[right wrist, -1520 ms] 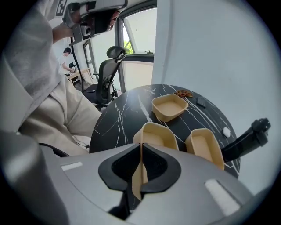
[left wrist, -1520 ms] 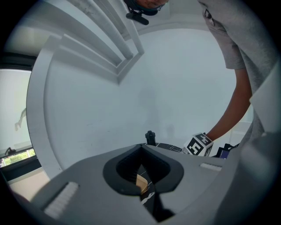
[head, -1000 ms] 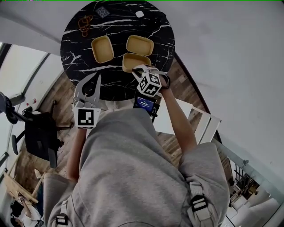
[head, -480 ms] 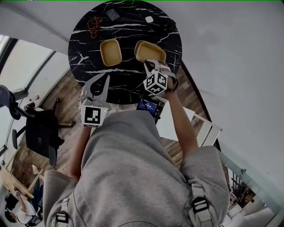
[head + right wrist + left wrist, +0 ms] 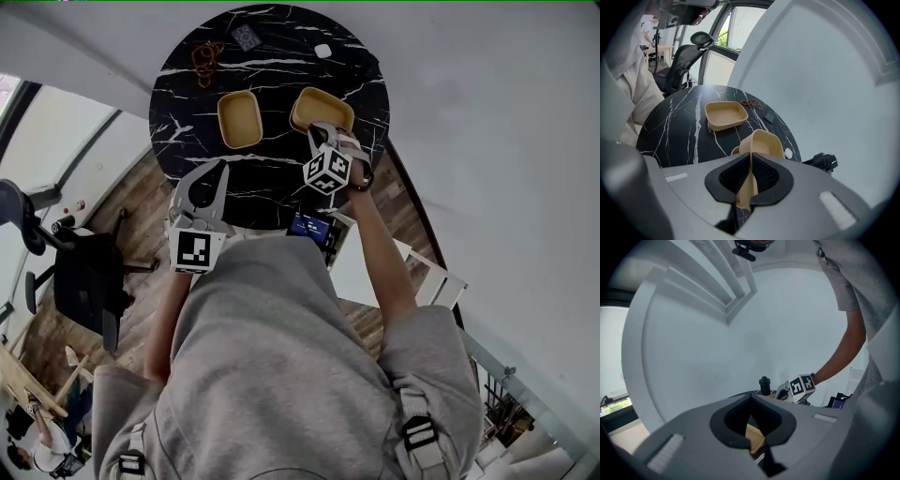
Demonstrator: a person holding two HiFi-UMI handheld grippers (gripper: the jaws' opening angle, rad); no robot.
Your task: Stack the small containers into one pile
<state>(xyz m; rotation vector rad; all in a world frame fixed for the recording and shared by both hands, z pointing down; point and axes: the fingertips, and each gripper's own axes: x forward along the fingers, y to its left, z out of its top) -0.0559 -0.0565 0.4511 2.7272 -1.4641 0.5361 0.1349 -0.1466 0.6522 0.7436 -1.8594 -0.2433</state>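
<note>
Round and black with white marble veins, the desk [image 5: 272, 178] stands against a pale curved wall, with wooden floor [image 5: 131, 192] and an office chair [image 5: 82, 279] to its left. The right gripper [image 5: 751, 158] has its jaws narrowly parted, clamped on the near wall of a tan container [image 5: 765, 142], which it holds tilted at the desk's right side. The rim of a second container [image 5: 734, 151] shows just under it; whether the two are touching cannot be told. A third container [image 5: 240, 119] sits flat on the desk to the left, well apart from the pair. At the far edge lie a brown tangle [image 5: 206, 61], a small dark flat piece [image 5: 247, 37] and a small white piece [image 5: 322, 51]. The left gripper [image 5: 751, 401] hangs over the near left rim of the desk, jaws pressed together with nothing between them, pointing toward the third container.
</note>
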